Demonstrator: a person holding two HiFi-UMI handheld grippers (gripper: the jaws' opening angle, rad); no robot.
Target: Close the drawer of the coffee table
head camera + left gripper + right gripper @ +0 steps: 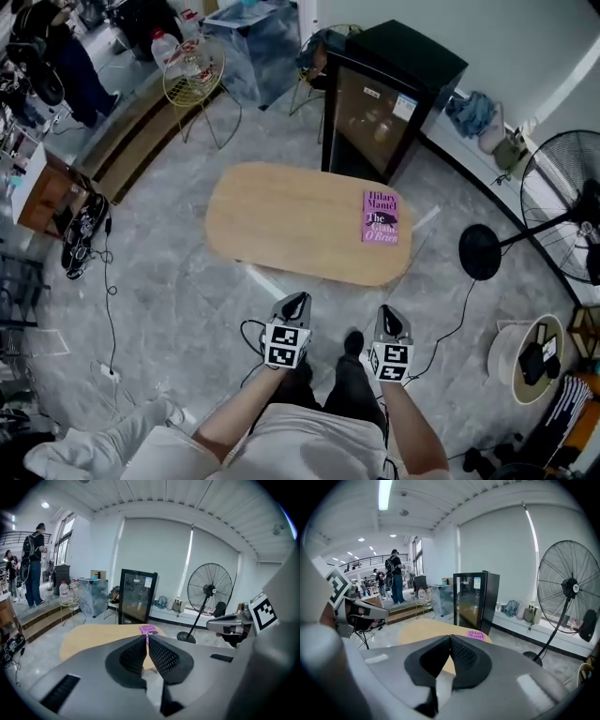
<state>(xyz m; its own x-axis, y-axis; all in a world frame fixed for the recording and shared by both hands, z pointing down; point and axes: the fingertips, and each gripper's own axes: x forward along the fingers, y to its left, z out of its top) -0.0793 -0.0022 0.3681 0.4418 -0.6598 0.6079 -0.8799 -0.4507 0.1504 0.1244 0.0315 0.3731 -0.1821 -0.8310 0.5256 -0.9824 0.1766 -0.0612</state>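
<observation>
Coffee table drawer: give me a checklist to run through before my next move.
1. The left tongs are empty and shut: ok.
2. The right tongs are empty and shut: ok.
3. Both are clear of the coffee table: ok, they hang short of its near edge.
4. The drawer is closed: cannot tell, no view shows a drawer.
5. The book lies flat on the table top: ok.

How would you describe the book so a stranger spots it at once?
Find the oval wooden table in front of the black cabinet. The book lies flat near the table's right end in the head view. It is the only thing on top, and bright pink.
</observation>
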